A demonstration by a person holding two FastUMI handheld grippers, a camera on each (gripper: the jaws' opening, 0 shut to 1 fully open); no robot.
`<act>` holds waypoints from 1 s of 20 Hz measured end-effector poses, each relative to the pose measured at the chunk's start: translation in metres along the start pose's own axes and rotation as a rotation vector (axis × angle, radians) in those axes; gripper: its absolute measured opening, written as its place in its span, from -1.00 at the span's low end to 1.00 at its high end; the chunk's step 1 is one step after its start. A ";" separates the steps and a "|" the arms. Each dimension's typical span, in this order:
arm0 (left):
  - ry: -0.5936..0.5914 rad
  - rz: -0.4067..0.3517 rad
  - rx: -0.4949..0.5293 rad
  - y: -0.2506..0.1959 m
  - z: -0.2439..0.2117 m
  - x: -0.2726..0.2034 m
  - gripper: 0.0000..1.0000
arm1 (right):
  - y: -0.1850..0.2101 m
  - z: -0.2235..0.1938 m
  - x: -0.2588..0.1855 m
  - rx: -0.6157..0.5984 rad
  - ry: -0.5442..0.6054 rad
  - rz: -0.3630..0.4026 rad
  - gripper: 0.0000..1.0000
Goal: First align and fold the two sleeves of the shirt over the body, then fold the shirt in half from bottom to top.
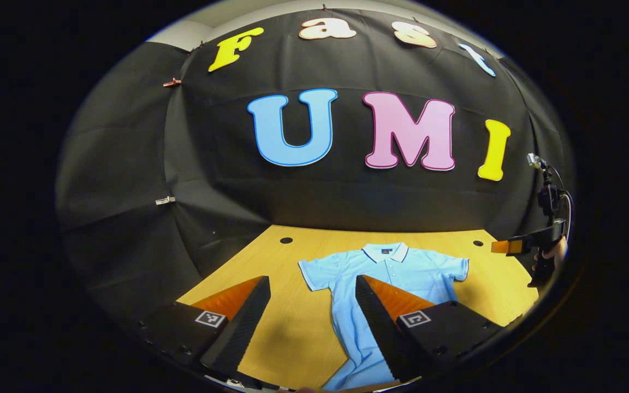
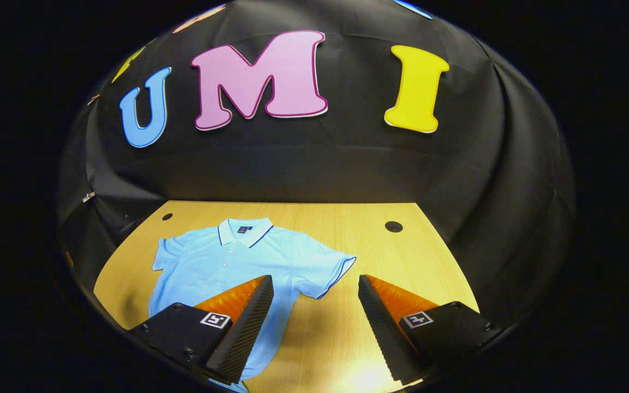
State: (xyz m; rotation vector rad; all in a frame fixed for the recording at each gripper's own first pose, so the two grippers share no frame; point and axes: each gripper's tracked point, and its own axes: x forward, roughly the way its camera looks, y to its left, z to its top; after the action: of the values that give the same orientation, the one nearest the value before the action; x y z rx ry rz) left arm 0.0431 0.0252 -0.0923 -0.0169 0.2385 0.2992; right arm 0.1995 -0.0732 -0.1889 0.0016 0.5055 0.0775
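A light blue polo shirt (image 1: 388, 284) lies flat and face up on the wooden table (image 1: 287, 322), collar toward the black booth wall at 12 o'clock and hem toward the near edge at 6 o'clock, both short sleeves spread out unfolded. In the left gripper view, the left gripper (image 1: 313, 316) hovers above the table with its fingers spread wide and nothing between them; the finger at 5 o'clock overlaps the shirt's body in the picture, while the finger at 7 o'clock sits over bare wood beside the shirt's sleeve. At 3 o'clock of that view, near the table's far corner, the right gripper (image 1: 503, 246) shows small, held by a hand (image 1: 552, 252); it is too small there to judge its opening. In the right gripper view, that gripper (image 2: 315, 314) is wide open and empty, its 7 o'clock finger over the shirt (image 2: 227, 267) and its 5 o'clock finger over bare table (image 2: 402, 256) just beyond the dark-trimmed sleeve. Whether either gripper touches the cloth I cannot tell. Two round holes (image 2: 393, 226) mark the table's far edge.
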 end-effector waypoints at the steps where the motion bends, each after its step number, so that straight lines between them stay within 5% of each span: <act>1: 0.003 0.006 0.002 -0.002 -0.001 0.002 0.99 | -0.004 -0.002 0.010 -0.006 0.010 -0.001 0.95; 20: 0.163 0.025 0.064 -0.009 -0.024 0.037 0.96 | -0.055 -0.059 0.179 0.117 0.218 -0.089 0.95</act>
State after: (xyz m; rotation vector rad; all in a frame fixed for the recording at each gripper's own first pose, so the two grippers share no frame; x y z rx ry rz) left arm 0.0748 0.0260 -0.1248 0.0252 0.4106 0.3149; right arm 0.3316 -0.1153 -0.3280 0.0859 0.7266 -0.0393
